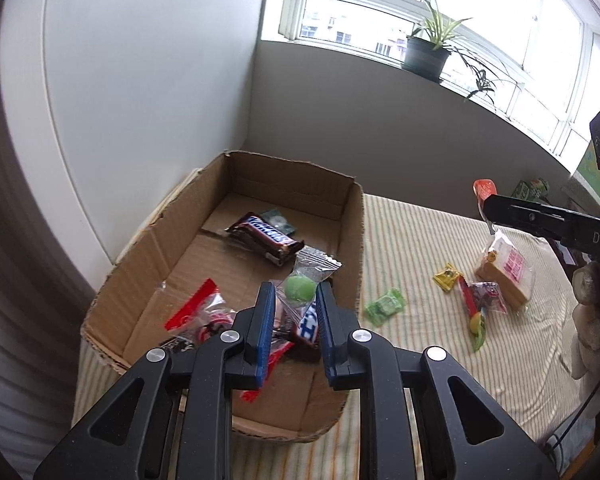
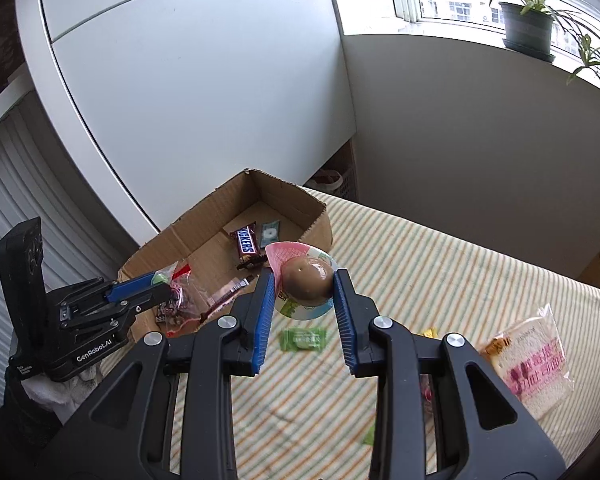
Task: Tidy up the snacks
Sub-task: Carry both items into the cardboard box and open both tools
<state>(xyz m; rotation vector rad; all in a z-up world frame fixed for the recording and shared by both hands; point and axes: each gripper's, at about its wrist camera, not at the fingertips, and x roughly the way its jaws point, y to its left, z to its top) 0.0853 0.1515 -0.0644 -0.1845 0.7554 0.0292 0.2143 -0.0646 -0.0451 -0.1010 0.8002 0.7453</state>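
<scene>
My left gripper (image 1: 296,300) is shut on a clear packet with a green ball (image 1: 300,290) and holds it over the cardboard box (image 1: 352,240); it also shows in the right wrist view (image 2: 160,284). In the box lie a Snickers bar (image 1: 266,238), a small green packet (image 1: 278,220) and red-and-clear packets (image 1: 198,314). My right gripper (image 2: 304,286) is shut on a packed brown egg (image 2: 308,284) above the striped cloth, right of the box (image 2: 316,232). In the left wrist view its finger (image 1: 540,216) shows with the packet's orange edge (image 1: 485,188).
On the striped cloth (image 1: 420,232) lie a green candy (image 1: 384,306), a yellow packet (image 1: 446,278), a red packet (image 1: 484,300) and a wrapped sandwich (image 1: 506,272). A white cabinet (image 1: 140,80) stands behind the box. A potted plant (image 1: 426,54) sits on the sill.
</scene>
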